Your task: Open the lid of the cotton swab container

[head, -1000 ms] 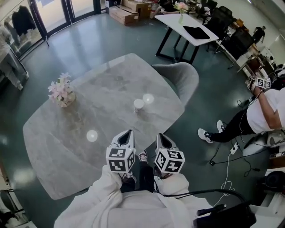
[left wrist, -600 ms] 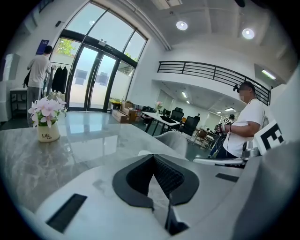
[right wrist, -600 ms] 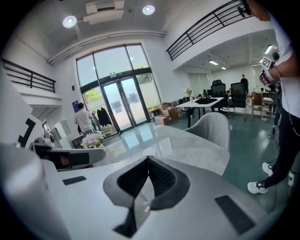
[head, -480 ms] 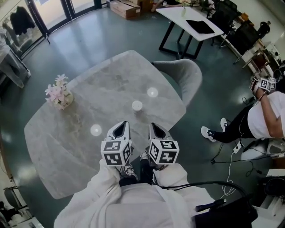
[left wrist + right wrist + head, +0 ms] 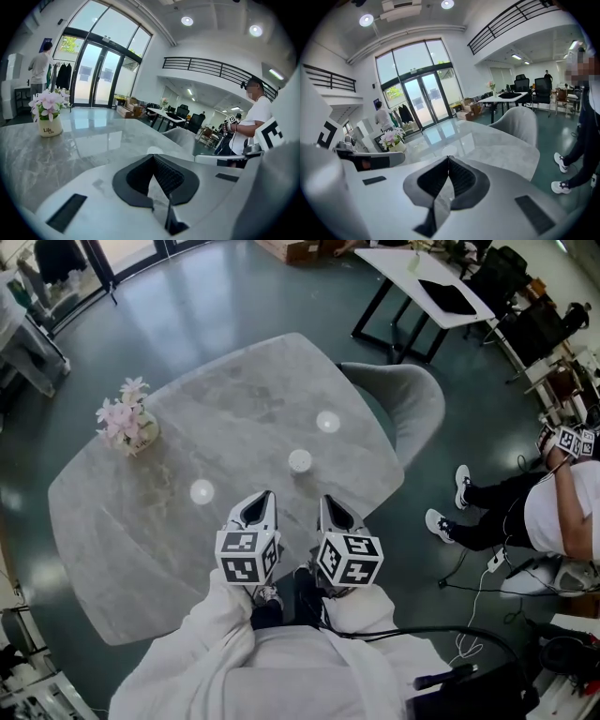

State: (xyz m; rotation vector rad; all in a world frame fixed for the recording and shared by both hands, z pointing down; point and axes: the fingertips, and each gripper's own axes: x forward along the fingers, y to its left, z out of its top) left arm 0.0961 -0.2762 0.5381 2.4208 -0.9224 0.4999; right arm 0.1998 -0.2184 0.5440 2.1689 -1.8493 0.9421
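The cotton swab container [image 5: 300, 461] is a small white round tub with its lid on, standing on the grey marble table [image 5: 169, 549]. My left gripper [image 5: 263, 498] and right gripper [image 5: 328, 502] hover side by side over the table's near edge, a short way before the container and apart from it. Both are shut with nothing between the jaws. In the left gripper view the container's top [image 5: 154, 150] peeks just above the closed left gripper [image 5: 152, 157]. In the right gripper view the tub [image 5: 449, 150] shows the same way above the right gripper [image 5: 448, 158].
A vase of pink flowers [image 5: 129, 427] stands at the table's far left. A grey chair [image 5: 412, 413] is tucked at the table's right side. A seated person [image 5: 562, 507] is further right, and a white desk [image 5: 431, 287] stands behind.
The head view has tilted and shifted a little. Both grippers stay shut and side by side near the table's edge. The container has not moved on the table.
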